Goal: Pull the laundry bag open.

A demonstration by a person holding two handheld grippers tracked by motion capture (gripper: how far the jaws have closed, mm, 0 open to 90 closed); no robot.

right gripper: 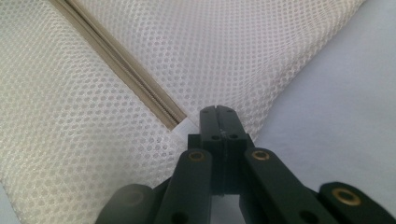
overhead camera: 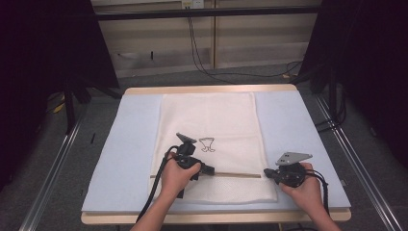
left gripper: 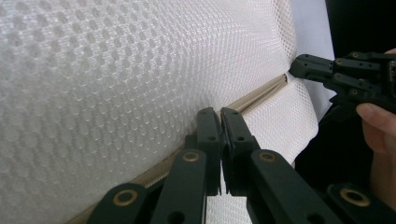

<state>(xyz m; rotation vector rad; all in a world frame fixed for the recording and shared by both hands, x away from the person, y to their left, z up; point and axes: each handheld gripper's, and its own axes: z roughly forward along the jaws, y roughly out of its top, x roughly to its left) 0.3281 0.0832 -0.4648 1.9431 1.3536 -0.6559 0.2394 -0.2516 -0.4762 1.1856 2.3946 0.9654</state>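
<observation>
Fingers [left gripper: 215,122] of the left gripper [overhead camera: 208,168] were pressed together on the zipper line [overhead camera: 235,174] of the white mesh laundry bag [overhead camera: 211,120], apparently pinching the slider, though the slider itself was hidden behind the tips. Those of the right gripper [overhead camera: 266,174] were likewise shut, clamped on the bag's right edge right beside the white end of the zipper [right gripper: 180,125].

The bag lay flat on a pale blue mat [overhead camera: 130,139] covering the table [overhead camera: 211,89], its zipper running left to right across the near part, with a small dark printed figure [overhead camera: 207,143] farther up the mesh.

Several things could have gone wrong from there. If the left grip had only caught mesh beside the teeth rather than the pull, a sideways drag would have bunched the fabric instead of moving the slider. The thin netting could have been drawn into the teeth and jammed them. The right hold sat on very little material at the corner; a hard pull from the left could have torn it free, letting the whole bag slide across the mat and the zipper line slacken. Pulling at an angle off the zipper's line would likewise have made the slider bind.
</observation>
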